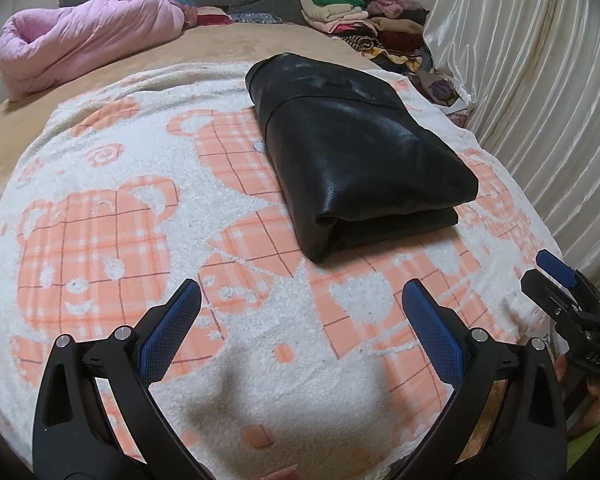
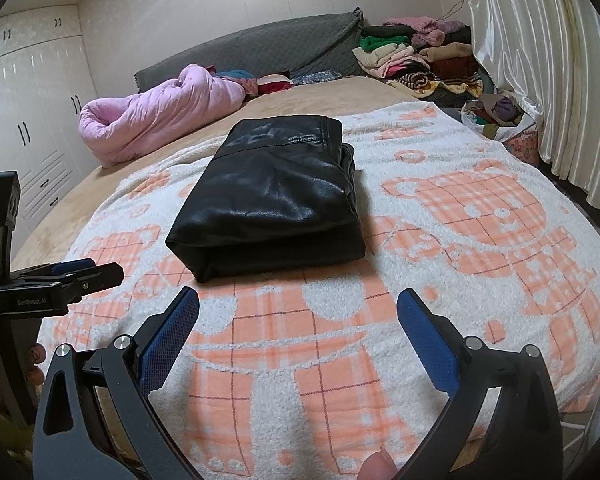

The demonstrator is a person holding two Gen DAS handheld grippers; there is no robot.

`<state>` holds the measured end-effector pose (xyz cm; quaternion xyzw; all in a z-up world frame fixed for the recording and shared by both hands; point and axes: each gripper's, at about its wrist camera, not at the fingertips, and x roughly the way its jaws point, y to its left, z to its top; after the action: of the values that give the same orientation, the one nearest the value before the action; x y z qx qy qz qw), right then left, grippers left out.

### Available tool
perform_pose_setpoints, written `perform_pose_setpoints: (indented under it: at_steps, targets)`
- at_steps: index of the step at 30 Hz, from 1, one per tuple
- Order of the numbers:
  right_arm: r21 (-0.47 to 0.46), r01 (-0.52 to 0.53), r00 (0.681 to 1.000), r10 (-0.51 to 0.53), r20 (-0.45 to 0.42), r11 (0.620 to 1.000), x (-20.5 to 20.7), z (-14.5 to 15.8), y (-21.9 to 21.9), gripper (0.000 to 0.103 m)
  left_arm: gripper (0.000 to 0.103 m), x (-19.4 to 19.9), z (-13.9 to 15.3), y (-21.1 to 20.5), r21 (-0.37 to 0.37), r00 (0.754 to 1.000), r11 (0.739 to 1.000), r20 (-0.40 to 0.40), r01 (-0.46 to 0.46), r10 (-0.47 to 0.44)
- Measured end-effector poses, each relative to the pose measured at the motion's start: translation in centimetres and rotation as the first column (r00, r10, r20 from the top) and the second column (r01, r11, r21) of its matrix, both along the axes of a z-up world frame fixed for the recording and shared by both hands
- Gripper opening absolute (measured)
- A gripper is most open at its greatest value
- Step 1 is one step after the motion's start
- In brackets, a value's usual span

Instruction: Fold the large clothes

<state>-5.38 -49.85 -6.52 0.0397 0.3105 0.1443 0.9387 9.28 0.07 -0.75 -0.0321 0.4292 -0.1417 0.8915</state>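
Note:
A black leather jacket (image 1: 352, 152) lies folded into a thick rectangle on the white and orange bear-pattern blanket (image 1: 140, 240). In the right wrist view the same jacket (image 2: 272, 196) sits just ahead and slightly left. My left gripper (image 1: 300, 304) hovers open above the blanket, short of the jacket's near edge, holding nothing. My right gripper (image 2: 298, 308) is open too, empty, a little in front of the jacket. Each gripper shows at the edge of the other's view: the right gripper (image 1: 556, 276), the left gripper (image 2: 88, 270).
A rolled pink quilt (image 1: 84, 36) lies at the far left of the bed. A heap of mixed clothes (image 1: 364, 20) is piled at the far right by the grey headboard (image 2: 260, 44). Cream curtains (image 1: 532, 80) hang along the right. White wardrobes (image 2: 24, 112) stand on the left.

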Motion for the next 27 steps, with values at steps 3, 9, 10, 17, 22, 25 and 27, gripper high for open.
perform_pose_setpoints:
  at_steps: [3,9,10,17,22,25,27]
  targets:
    - [-0.002,-0.001,1.0,0.001,0.0,1.0,0.02,0.03,-0.01,0.099,0.094,0.08,0.06,0.09,0.004,1.0,1.0,-0.002,-0.003,0.003]
    - [-0.004,-0.004,1.0,0.004,0.003,1.0,0.06,0.19,0.03,0.099,0.094,0.09,0.16,0.19,0.008,1.0,1.0,0.0,-0.006,0.006]
    - [-0.005,-0.004,1.0,0.004,0.003,1.0,0.06,0.21,0.03,0.099,0.094,0.09,0.15,0.22,0.008,1.0,1.0,0.0,-0.004,0.004]
    - [-0.006,-0.004,1.0,0.004,0.005,1.0,-0.03,0.3,-0.01,0.099,0.094,0.13,0.27,0.46,0.019,1.0,1.0,-0.004,-0.017,0.018]
    - [-0.01,-0.006,1.0,0.006,0.005,1.0,-0.06,0.37,-0.01,0.099,0.094,0.11,0.29,0.44,0.02,1.0,1.0,-0.003,-0.018,0.018]
    - [-0.011,-0.006,1.0,0.006,0.006,1.0,-0.09,0.41,0.0,0.099,0.094,0.12,0.28,0.41,0.021,1.0,1.0,-0.004,-0.019,0.019]
    - [-0.013,-0.005,1.0,0.006,0.007,1.0,-0.14,0.41,0.03,0.099,0.094,0.12,0.3,0.45,0.02,1.0,1.0,-0.003,-0.018,0.018]
